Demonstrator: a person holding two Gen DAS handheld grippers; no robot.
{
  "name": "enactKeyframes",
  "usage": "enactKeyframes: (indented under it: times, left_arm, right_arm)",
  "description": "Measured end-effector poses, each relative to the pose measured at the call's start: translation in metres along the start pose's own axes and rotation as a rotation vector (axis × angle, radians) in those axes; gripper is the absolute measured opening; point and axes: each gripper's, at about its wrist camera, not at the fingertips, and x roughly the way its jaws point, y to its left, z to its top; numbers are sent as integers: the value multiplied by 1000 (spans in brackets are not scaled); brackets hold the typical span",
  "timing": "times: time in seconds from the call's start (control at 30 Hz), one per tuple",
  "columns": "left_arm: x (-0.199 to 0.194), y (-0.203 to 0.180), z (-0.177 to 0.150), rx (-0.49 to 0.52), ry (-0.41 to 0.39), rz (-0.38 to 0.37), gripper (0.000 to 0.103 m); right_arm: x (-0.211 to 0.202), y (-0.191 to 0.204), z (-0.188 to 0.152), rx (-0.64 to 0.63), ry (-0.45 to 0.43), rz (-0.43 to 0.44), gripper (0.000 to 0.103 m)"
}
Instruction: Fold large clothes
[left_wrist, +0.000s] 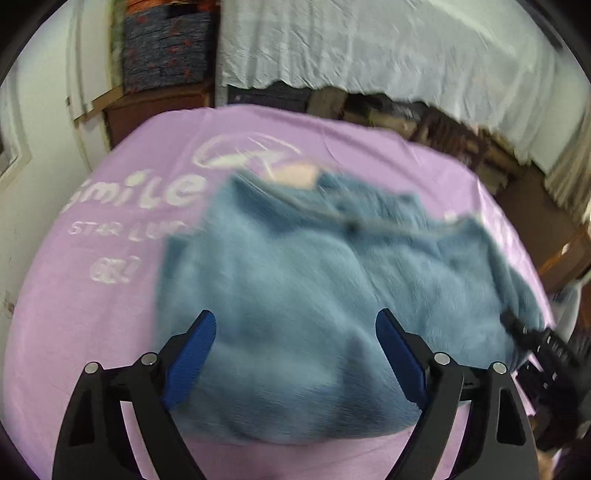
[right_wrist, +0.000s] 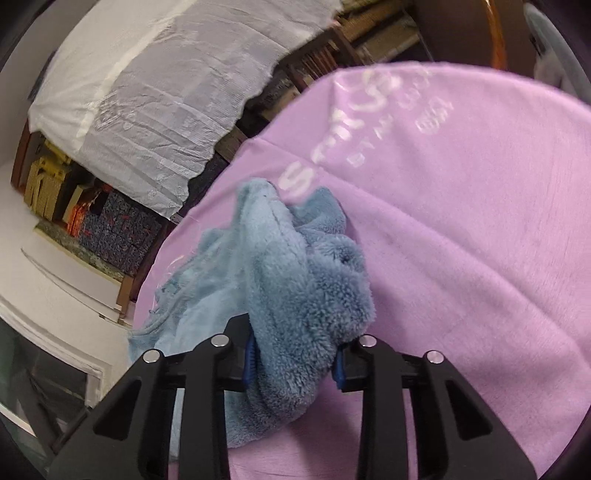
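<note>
— Lilac sheet (left_wrist: 92, 314) with white lettering covers the bed; what lies on it?
— Only a fluffy blue garment (left_wrist: 295, 295), spread over its middle.
— And the grippers?
— Left gripper (left_wrist: 295, 354) hovers above the garment, jaws apart. Right gripper (right_wrist: 293, 363) has its jaws clamped on a bunched fold of the garment.

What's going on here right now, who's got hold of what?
A person is folding a fluffy blue garment on a purple sheet using two handheld claws. The right claw is shut on a bunched-up part of the garment and holds it above the sheet. The left claw is open, its fingers spread over the near edge of the garment, gripping nothing. The garment is still rumpled, not a neat fold. The left view is motion-blurred.
</note>
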Motion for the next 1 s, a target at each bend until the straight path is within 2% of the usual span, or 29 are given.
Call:
enactKeyframes:
  times: [0.07, 0.13, 0.3, 0.4, 0.47, 0.57, 0.67, 0.8, 0.9, 0.97, 1.0]
  left_arm:
    - [-6, 22, 7, -42, -17, 16, 89]
    - [-6, 39, 11, -87, -7, -11, 89]
    - [-11, 68, 18, -178, 11, -134, 89]
    - [-23, 63, 18, -167, -4, -221, 90]
    - [-29, 57, 18, -157, -8, -305, 92]
    - [-34, 41, 16, -133, 8, -449, 98]
    - [-28, 20, 14, -93, 49, -529, 98]
    - [-20, -6, 18, -52, 86, -557, 98]
    - [-10, -20, 26, -14, 112, -544, 98]
    - [4, -24, 32, -7, 132, -504, 97]
    - [10, -20, 35, -20, 129, -493, 93]
  right_arm:
    - [-10, 23, -2, -94, -52, -15, 27]
    - [-19, 54, -9, -211, -105, -23, 26]
    - [-31, 128, -51, -535, -178, -15, 25]
    - [-34, 150, -85, -715, -193, -10, 26]
    - [-34, 158, -101, -806, -194, -8, 26]
    - [-33, 162, -107, -837, -176, 3, 26]
    - [-31, 158, -109, -843, -143, 13, 26]
    - [-30, 159, -120, -891, -127, 20, 26]
    - [-30, 161, -127, -927, -120, 32, 27]
    - [-29, 162, -131, -956, -109, 37, 27]
    - [-28, 163, -133, -973, -104, 38, 29]
